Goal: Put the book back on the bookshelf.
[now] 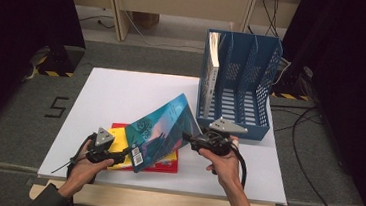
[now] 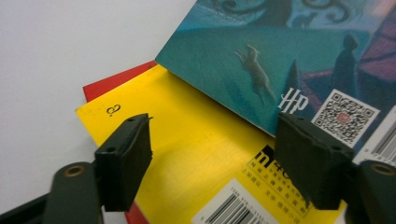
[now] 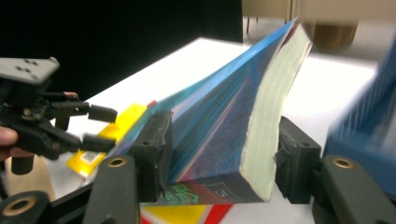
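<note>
High view: blue-green paperback [image 1: 161,131] tilted up off a stack of a yellow book [image 1: 116,150] and a red book [image 1: 165,165] at the near side of the white table [image 1: 121,92], one corner low over the stack, its far corner raised toward the blue file rack [image 1: 238,82]. Right gripper [image 1: 190,138] clamped on the paperback's lower right edge; left gripper [image 1: 125,153] at the low corner by the barcode. One book already upright in the rack's left slot, the other slots free; by the look of it, lift begun, carry and slotting still to do. Bare tabletop between stack and rack, rack's front lip close to the right hand.

Left gripper view: jaws parted over the yellow cover [image 2: 196,140], pressing on nothing; paperback's low edge [image 2: 261,60] just beyond them, table edge well to the left.

Right gripper view: jaws closed on the paperback [image 3: 224,130] across its thickness, pages fanning above the pads; left gripper [image 3: 100,128] near its far low corner; rack wall [image 3: 369,130] just beside.
</note>
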The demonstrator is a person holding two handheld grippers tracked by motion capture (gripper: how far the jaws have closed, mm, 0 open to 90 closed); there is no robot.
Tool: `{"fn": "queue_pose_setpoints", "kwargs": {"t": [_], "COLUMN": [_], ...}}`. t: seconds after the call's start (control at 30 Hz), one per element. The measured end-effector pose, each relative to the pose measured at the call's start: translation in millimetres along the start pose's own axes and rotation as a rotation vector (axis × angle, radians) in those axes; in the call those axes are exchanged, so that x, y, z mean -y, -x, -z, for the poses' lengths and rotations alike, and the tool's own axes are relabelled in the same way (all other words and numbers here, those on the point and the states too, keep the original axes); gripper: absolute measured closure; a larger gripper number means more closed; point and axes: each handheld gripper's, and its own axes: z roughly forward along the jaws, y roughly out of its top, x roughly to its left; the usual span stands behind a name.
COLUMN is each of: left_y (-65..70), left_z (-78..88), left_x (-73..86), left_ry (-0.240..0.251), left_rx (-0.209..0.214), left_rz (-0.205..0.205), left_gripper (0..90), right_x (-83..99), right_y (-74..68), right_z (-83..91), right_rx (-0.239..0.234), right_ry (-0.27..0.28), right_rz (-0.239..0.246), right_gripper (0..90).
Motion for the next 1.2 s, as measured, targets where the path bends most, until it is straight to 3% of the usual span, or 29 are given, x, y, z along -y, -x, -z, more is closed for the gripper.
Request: {"fn": "queue_pose_setpoints", "kwargs": {"t": [0.13, 0.23, 0.3, 0.37, 0.53, 0.7, 0.8, 1.0, 1.2], "left_y": [4.3, 8.6, 9.4, 7.7, 8.6, 10.2, 8.8, 4.8, 2.0], "left_z": [-10.3, -16.1, -18.1, -21.0, -28.3, -33.0, -31.6, -28.7, -27.7], "left_x": [-3.0, -5.2, -8.6, -11.6, -13.8, -15.6, -14.2, -13.0, -12.2], "left_ry": [-0.001, 0.003, 0.002, 0.010, 0.017, 0.018, 0.026, 0.037, 0.045], "left_rx": [-0.002, -0.019, -0.040, -0.058, -0.075, -0.074, -0.072, -0.072, -0.074], "left_rz": [0.007, 0.003, 0.009, 0.021, 0.037, 0.043, 0.054, 0.071, 0.079], "left_gripper": [14.9, 13.1, 12.5, 12.3, 8.6, 8.8, 10.4, 14.3, 14.6], "right_x": [-36.2, -54.9, -62.1, -67.4, -71.4, -73.0, -69.5, -66.3, -64.5], "right_y": [-14.7, -24.8, -30.6, -39.1, -49.3, -60.4, -59.4, -66.4, -66.5], "right_z": [-3.3, -8.9, -12.2, -15.7, -21.9, -24.0, -24.9, -27.4, -36.7], "right_rx": [0.007, -0.015, -0.067, -0.096, -0.182, -0.208, -0.251, -0.267, -0.265], "right_ry": [0.003, 0.021, 0.046, 0.066, 0.106, 0.112, 0.128, 0.132, 0.126], "right_rz": [0.114, 0.149, 0.103, 0.107, 0.042, 0.078, 0.036, 0.070, 0.054], "right_gripper": [54.5, 59.9, 63.6, 65.6, 70.5, 70.2, 68.0, 65.8, 64.8]}}
